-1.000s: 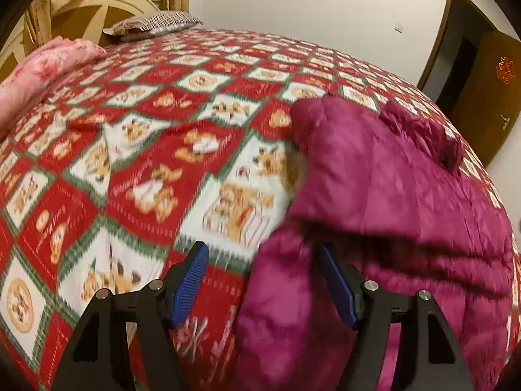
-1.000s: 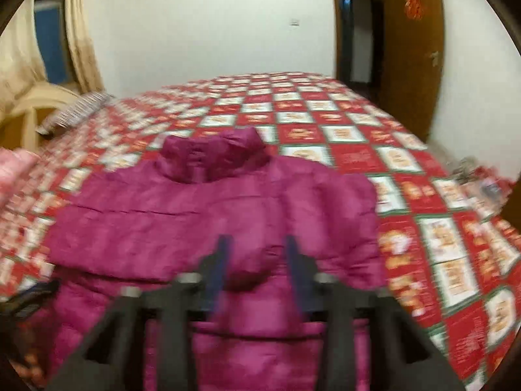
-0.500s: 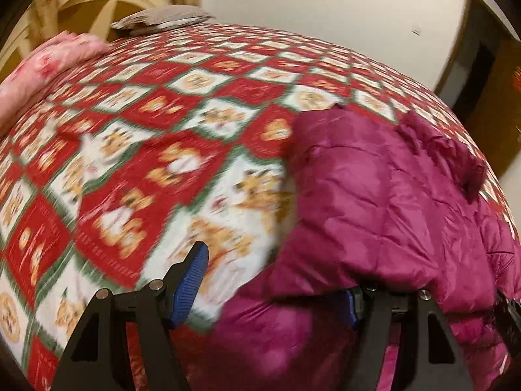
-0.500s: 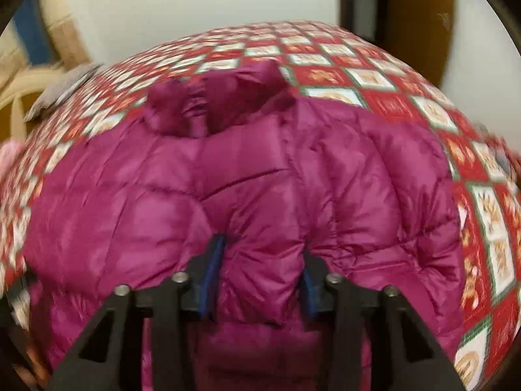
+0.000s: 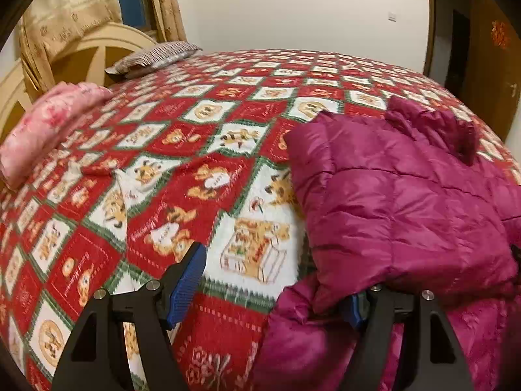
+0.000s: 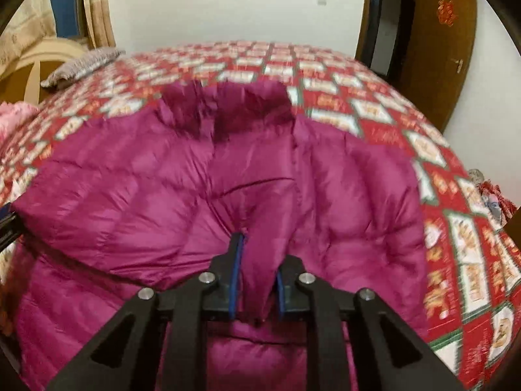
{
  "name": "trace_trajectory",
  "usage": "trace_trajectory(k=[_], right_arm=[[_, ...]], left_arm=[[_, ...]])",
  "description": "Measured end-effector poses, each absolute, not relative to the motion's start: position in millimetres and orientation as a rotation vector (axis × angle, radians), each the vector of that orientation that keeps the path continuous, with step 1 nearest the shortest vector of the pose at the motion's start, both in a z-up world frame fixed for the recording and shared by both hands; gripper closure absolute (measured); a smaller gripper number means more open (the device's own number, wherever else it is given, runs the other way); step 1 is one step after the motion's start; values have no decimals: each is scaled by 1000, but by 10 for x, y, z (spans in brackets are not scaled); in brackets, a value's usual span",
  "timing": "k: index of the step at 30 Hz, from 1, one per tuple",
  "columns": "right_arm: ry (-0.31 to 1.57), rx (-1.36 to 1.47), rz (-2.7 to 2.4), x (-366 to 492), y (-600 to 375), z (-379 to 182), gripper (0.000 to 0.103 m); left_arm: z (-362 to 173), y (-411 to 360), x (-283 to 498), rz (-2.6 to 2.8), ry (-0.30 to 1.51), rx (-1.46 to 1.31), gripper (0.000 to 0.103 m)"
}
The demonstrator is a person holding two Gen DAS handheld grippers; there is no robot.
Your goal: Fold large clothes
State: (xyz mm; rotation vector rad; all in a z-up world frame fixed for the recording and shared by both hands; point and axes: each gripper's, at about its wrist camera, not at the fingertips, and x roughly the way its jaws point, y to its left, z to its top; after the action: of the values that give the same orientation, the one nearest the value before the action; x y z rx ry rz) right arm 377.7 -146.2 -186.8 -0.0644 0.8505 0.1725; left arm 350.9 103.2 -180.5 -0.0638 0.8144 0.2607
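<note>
A: Item one, location?
B: Magenta puffer jacket [image 6: 156, 202], spread on the bed [image 5: 228, 130] with red patchwork cover, collar at the far side.
A: Right claw [image 6: 257, 277]?
B: Clamped on a raised fold at the jacket's middle, near edge.
A: Left claw [image 5: 276, 280]?
B: Jaws apart and opening; one finger under the jacket's left edge, pressing nothing.
A: Other items?
B: Pink bedding [image 5: 52, 123], far left; striped pillow [image 5: 153, 57] beyond.

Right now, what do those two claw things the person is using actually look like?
Both are alike: the left gripper and right gripper are matte black angular frames with triangular cut-outs, silver bolt heads at the joints, and blue ribbed pads inside each finger. No cables, sleeves or hands show.
</note>
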Motion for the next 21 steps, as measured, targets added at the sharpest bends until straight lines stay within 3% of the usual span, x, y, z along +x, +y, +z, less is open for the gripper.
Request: trace_trajectory(k=[2, 4, 6, 11, 15, 21], right_arm=[[839, -56, 187, 3711, -1509, -1826, 67], [824, -12, 202, 3638, -1630, -1737, 43], [764, 18, 179, 3531, -1782, -1585, 39], [671, 38, 190, 3447, -1893, -1210, 40], [693, 31, 256, 3660, -1622, -1149, 51], [820, -61, 258, 3921, -1355, -1569, 61]], left_arm=[[-1724, 1058, 3443, 219, 815, -72, 30], [-1630, 1063, 3350, 183, 823, -61, 30], [-1522, 1080, 3239, 133, 825, -45, 30], [-1141, 1092, 3237, 58, 727, -107, 30], [-973, 940, 3680, 117, 676, -103, 30], [-1310, 621, 4261, 160, 723, -16, 30]])
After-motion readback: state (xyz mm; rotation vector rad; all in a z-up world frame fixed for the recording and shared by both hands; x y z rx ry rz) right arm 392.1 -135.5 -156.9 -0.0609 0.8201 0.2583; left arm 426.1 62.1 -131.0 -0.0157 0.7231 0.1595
